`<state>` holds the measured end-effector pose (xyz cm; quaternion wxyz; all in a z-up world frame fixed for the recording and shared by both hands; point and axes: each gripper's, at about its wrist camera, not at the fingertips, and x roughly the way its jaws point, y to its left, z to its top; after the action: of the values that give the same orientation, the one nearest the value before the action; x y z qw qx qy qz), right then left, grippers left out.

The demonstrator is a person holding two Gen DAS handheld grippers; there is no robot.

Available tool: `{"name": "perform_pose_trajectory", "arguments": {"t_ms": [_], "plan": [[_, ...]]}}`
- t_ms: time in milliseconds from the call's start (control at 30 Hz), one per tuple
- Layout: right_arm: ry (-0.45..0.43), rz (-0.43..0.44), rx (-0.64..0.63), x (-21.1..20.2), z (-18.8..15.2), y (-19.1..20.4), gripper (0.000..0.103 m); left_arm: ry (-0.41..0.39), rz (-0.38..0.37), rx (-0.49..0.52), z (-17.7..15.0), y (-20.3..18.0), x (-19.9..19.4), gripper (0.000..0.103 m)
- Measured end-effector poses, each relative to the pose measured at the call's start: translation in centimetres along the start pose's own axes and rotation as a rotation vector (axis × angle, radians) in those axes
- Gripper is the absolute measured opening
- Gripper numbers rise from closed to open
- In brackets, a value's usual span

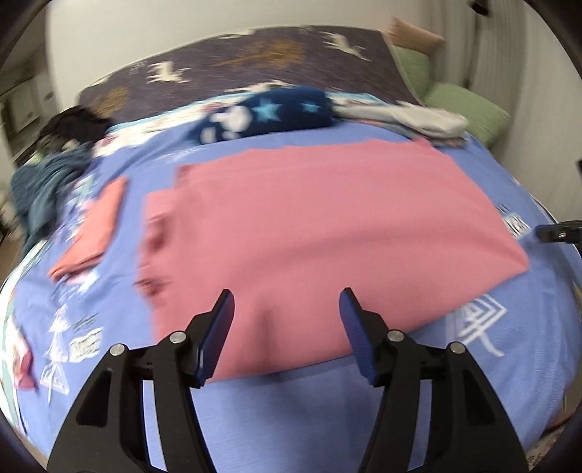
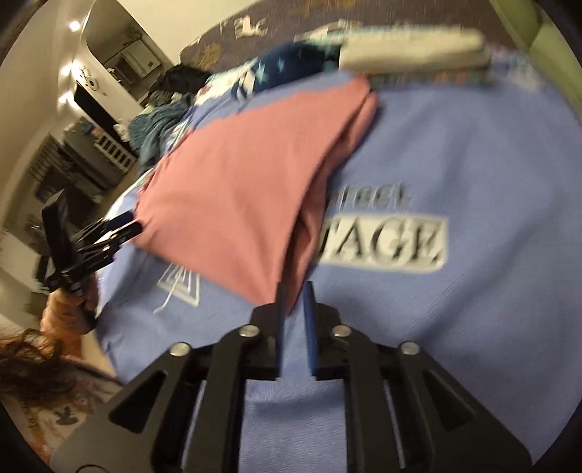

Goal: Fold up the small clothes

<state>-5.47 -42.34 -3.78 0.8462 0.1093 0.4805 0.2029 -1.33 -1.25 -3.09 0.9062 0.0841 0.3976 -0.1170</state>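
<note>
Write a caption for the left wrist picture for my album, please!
The left gripper hangs open over a pink garment lying on a blue bed sheet.

Left tongs [image 1: 287, 302]: matte black angular plastic arms with triangular cut-outs, round silver screws at the pivots, flat blue pads on both fingers [image 1: 358, 334]. Right tongs [image 2: 295, 291] share that build. The person's long brown wavy hair [image 2: 29, 349] shows

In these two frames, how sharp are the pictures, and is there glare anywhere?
Left wrist view: motion blur smears the pink garment and bedspread print, though the left gripper stays sharp. Right wrist view: blurred too, the bedspread lettering smeared, with ceiling-light glare upper left. Both bend at the fisheye edges.
</note>
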Motion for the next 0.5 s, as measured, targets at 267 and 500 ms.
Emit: {"name": "perform_pose_trajectory", "arguments": {"t_ms": [267, 500], "plan": [[-0.137, -0.178, -0.294, 2.1, 3.7, 11.3, 0.034, -0.101, 0.059, -0.211, -4.0, 8.6, -4.1, 0.061], [-0.106, -0.107, -0.734, 9.4, -0.3, 25.9, 0.053, -0.125, 0.035, -0.327, -7.3, 13.7, -4.7, 0.061]]}}
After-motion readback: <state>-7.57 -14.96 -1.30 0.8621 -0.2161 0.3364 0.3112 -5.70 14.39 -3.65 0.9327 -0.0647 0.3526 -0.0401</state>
